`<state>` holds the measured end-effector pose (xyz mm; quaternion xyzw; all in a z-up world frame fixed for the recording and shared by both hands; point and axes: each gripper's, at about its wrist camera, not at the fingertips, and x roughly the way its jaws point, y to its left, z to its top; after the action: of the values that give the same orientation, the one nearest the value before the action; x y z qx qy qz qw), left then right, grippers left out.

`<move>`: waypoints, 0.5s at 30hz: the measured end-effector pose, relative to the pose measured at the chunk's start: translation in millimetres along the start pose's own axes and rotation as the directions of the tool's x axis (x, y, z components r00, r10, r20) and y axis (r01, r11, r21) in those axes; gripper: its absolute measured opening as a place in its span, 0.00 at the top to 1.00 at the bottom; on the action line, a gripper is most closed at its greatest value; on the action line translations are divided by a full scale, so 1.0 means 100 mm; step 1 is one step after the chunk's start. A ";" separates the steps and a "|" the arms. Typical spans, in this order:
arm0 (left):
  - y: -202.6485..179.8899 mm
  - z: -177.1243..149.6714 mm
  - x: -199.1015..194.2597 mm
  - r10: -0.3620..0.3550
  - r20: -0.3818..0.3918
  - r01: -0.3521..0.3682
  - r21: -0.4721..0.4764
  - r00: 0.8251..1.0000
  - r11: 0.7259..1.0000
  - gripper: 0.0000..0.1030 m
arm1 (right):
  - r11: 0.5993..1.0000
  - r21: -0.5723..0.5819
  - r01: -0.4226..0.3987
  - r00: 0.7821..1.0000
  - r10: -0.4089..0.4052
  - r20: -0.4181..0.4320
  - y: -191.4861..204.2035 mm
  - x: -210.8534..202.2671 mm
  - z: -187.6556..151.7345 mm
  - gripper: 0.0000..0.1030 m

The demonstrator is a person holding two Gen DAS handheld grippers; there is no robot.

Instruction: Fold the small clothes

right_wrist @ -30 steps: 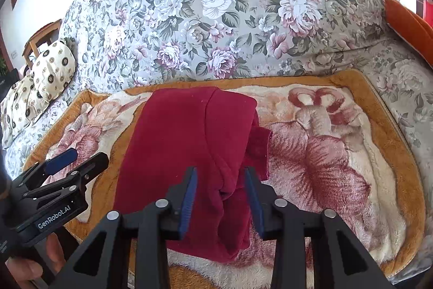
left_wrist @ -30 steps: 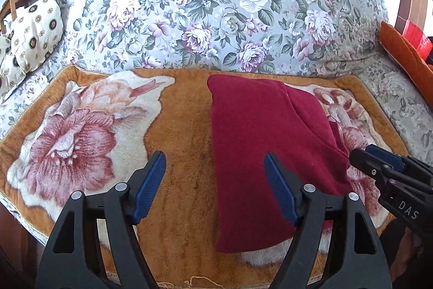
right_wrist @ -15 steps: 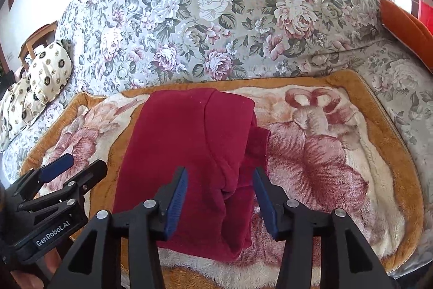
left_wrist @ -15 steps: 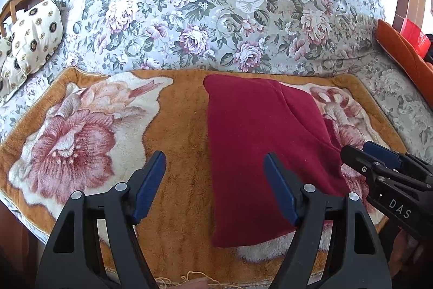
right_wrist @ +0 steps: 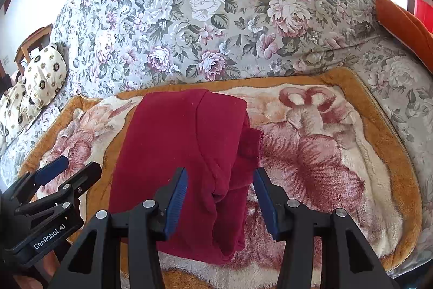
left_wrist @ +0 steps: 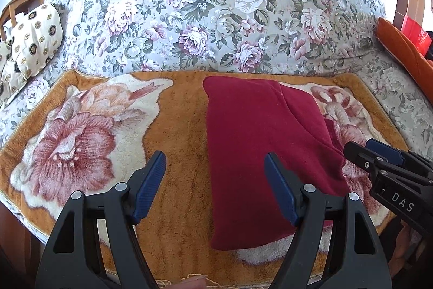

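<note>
Both claws (left_wrist: 215, 182) (right_wrist: 220, 194) agape above folded red garment (right_wrist: 184, 153)

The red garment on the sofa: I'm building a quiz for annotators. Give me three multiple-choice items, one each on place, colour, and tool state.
1. The garment lies on:
A. the plush rose blanket
B. a wooden chair
C. the floor

2. The tools' finger pads are:
A. green
B. blue
C. white

3. The right tool is:
A. shut on the garment
B. out of view
C. open above it

Answers: 1 A, the blanket shows all around it. 2 B, blue pads on black arms. 3 C, fingers spread with cloth visible between them.
</note>
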<state>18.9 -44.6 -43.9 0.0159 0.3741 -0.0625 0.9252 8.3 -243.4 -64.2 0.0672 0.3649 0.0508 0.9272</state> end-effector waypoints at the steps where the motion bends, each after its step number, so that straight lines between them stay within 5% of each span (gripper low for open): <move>1: 0.01 0.01 0.01 0.005 -0.001 -0.005 0.001 1.000 1.000 0.27 | 1.000 0.002 0.003 1.000 -0.003 0.000 -0.01 0.01 0.00 0.53; 15: 0.03 0.02 0.04 0.015 -0.007 -0.015 0.006 1.000 1.000 0.27 | 1.000 0.008 -0.007 1.000 0.007 -0.019 0.02 0.11 -0.01 0.53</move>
<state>23.6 -42.3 -45.3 0.0218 0.3771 -0.0567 0.9242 15.5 -240.0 -71.5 0.0716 0.3738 0.0532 0.9232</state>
